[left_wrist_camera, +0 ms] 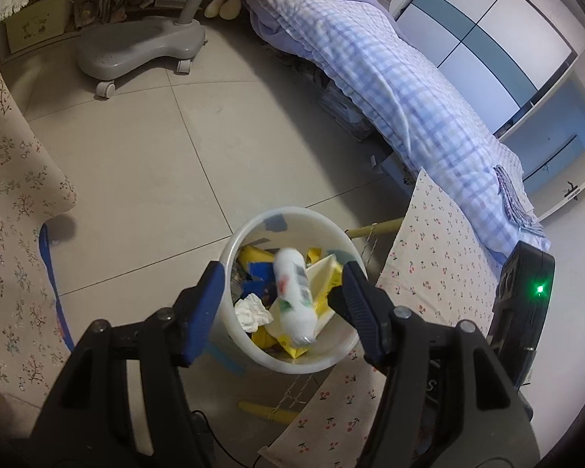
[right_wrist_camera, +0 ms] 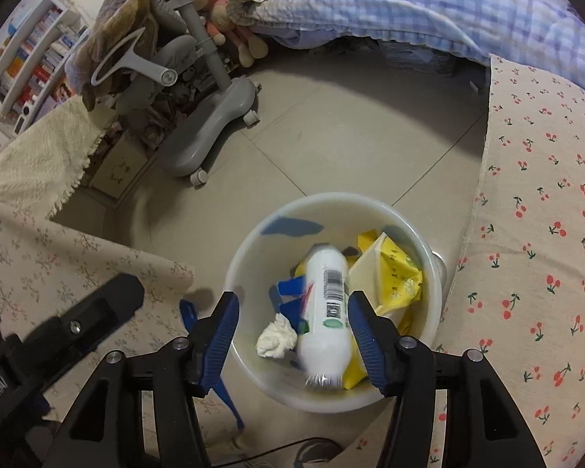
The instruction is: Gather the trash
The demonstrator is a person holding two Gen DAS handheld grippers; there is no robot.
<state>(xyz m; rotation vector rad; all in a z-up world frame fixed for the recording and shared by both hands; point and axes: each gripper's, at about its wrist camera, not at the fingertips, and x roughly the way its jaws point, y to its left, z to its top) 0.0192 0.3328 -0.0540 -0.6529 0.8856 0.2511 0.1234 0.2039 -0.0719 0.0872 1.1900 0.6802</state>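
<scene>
A white round bin (left_wrist_camera: 253, 226) (right_wrist_camera: 331, 197) stands on the tiled floor right under both grippers. A white plastic bottle (left_wrist_camera: 294, 296) (right_wrist_camera: 327, 312) with a barcode label lies in it, slightly blurred, on top of yellow packaging (left_wrist_camera: 253, 254) (right_wrist_camera: 399, 273), blue scraps and a crumpled tissue (left_wrist_camera: 253, 312) (right_wrist_camera: 277, 337). My left gripper (left_wrist_camera: 282, 275) hangs open above the bin, its blue pads clear of the bottle. My right gripper (right_wrist_camera: 292, 302) is open too, with the bottle seen between its fingers but not pressed by them.
A bed with a blue checked quilt (left_wrist_camera: 390, 97) (right_wrist_camera: 409, 4) runs along the back. A grey chair base on casters (left_wrist_camera: 136, 54) (right_wrist_camera: 210, 132) stands on the floor. Floral cloth (left_wrist_camera: 7, 195) and cherry-print cloth (left_wrist_camera: 429, 253) (right_wrist_camera: 546, 234) flank the bin.
</scene>
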